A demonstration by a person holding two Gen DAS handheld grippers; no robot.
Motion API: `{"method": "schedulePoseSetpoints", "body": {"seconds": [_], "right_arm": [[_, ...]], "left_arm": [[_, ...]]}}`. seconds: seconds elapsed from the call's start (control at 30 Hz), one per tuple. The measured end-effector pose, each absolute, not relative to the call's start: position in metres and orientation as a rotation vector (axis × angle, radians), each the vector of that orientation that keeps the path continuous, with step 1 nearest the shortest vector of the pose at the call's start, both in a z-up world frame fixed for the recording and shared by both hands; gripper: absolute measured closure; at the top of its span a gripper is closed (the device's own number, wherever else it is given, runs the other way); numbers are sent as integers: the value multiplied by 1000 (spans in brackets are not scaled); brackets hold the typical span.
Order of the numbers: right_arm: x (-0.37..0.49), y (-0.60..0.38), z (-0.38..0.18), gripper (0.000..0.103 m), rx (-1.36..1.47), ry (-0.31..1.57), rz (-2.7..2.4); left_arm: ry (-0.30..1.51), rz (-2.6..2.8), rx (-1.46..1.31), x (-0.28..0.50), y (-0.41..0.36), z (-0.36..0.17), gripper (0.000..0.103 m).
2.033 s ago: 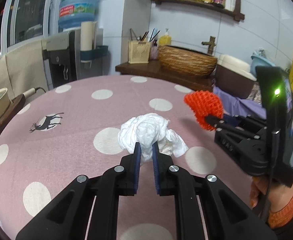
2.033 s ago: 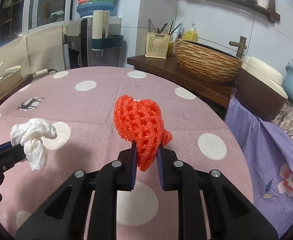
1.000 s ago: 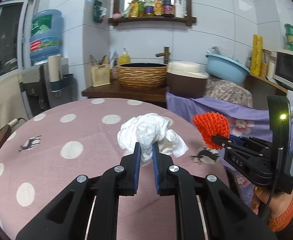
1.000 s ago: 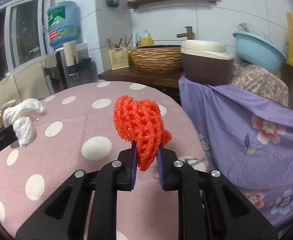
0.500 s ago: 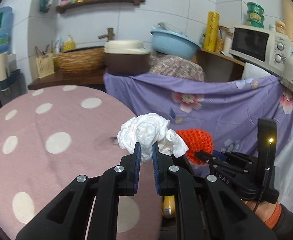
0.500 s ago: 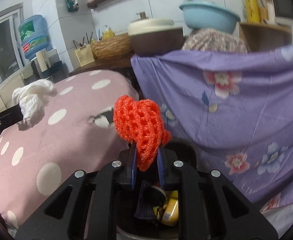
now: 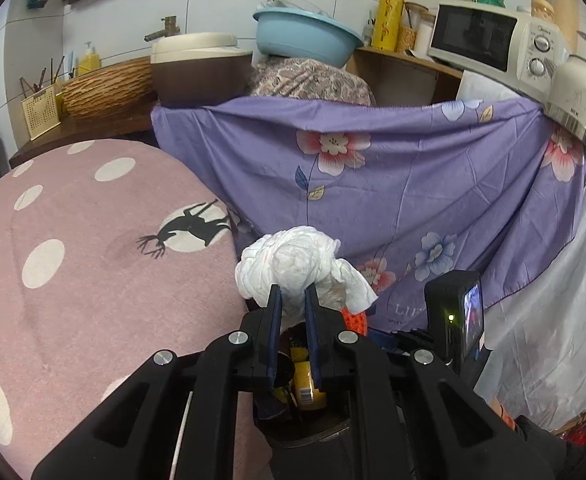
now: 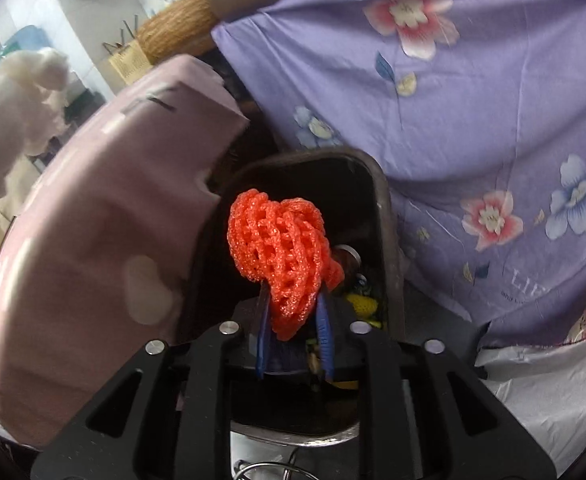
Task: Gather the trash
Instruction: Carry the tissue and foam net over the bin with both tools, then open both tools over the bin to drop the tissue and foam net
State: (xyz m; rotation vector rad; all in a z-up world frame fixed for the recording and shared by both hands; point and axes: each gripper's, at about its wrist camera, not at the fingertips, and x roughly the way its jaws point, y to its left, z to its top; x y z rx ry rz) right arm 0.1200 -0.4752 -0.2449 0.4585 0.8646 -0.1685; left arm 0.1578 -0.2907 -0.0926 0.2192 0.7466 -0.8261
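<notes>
A crumpled white tissue wad (image 7: 289, 264) is pinched tight between the blue pads of the left tool (image 7: 291, 312), held up past the edge of the pink polka-dot table (image 7: 73, 240). An orange foam net (image 8: 281, 252) is sat between the pads of the right tool (image 8: 293, 316), whose jaws are opening, though the net is pretty much still touched by both pads. It's hung right over the dark trash bin (image 8: 385, 208), where some yellow packaging (image 8: 361, 304) can be seen. A purple floral cloth (image 8: 473, 100) is draped just behind.
</notes>
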Motion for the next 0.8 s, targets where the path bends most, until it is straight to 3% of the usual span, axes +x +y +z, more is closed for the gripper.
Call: {"method": "schedulePoseSetpoints", "body": {"seconds": [0.03, 0.13, 0.6, 0.8], "right_arm": [[120, -477, -248, 67, 466, 871, -177], [114, -480, -253, 56, 487, 867, -185], [62, -491, -208, 45, 361, 720, -362], [42, -502, -196, 40, 364, 673, -408]], "left_arm": [[754, -828, 225, 158, -293, -95, 90], [768, -830, 239, 158, -299, -102, 90], [831, -869, 322, 150, -337, -137, 90], [865, -881, 357, 149, -351, -155, 85]]}}
